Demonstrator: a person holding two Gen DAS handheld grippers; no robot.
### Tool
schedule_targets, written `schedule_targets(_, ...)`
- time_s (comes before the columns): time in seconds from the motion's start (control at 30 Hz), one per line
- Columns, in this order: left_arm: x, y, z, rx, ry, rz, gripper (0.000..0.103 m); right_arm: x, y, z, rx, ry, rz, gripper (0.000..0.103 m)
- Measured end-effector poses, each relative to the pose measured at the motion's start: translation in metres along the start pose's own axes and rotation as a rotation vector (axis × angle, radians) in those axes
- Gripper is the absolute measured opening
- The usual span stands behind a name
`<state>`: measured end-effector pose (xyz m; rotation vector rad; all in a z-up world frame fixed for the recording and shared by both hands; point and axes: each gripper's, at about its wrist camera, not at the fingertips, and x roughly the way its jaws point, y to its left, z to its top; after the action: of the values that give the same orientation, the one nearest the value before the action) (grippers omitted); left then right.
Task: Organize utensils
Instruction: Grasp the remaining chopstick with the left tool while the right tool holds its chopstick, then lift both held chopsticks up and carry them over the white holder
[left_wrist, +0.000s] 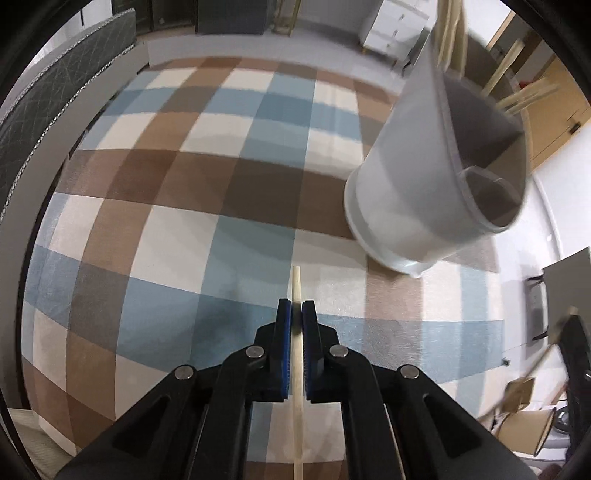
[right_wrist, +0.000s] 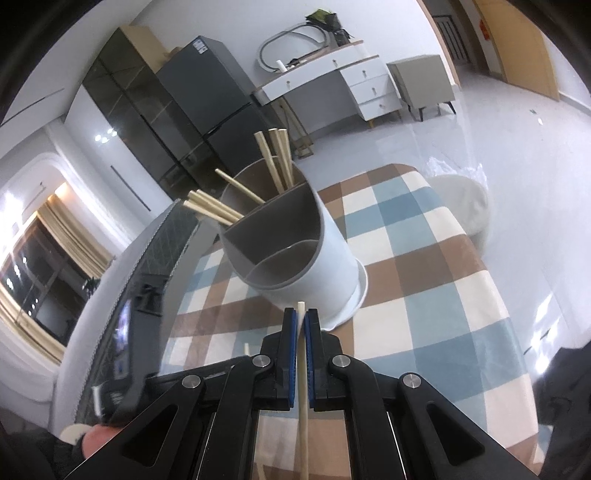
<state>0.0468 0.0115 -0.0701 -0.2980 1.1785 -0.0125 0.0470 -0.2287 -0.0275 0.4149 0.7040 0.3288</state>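
A white round utensil holder with grey inner dividers stands on the checked cloth, up and to the right of my left gripper. That gripper is shut on a pale wooden chopstick, whose tip pokes out past the blue pads. In the right wrist view the holder is just ahead, and several chopsticks lean out of its two rear compartments. Its front compartment looks empty. My right gripper is shut on another chopstick, tip pointing at the holder's base.
A blue, brown and cream checked cloth covers the table. A dark quilted chair back stands along its left side. Part of a hand shows at the lower left. A white dresser and fridge stand farther back.
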Motion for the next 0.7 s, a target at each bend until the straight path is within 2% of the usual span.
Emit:
schedule_targets(0.17, -0.047, 0.0, -0.019, 0.009, -0.112, -0.065, 0.001, -0.007, 0.004, -0.005, -0.001, -0.021, 0.004, 0.004)
schedule_targets(0.37, -0.064, -0.02, -0.015, 0.067, -0.209, -0.11, 0.001, -0.012, 0.019, -0.016, -0.043, -0.029, 0.002, 0.004)
schedule_targets(0.5, -0.074, -0.017, -0.016, 0.095, -0.253, -0.14, 0.001, -0.015, 0.028, -0.025, -0.071, -0.032, -0.004, 0.004)
schedule_targets(0.7, -0.085, -0.012, -0.025, 0.145, -0.278, -0.159, 0.001, -0.022, 0.046, -0.036, -0.126, -0.046, -0.009, 0.004)
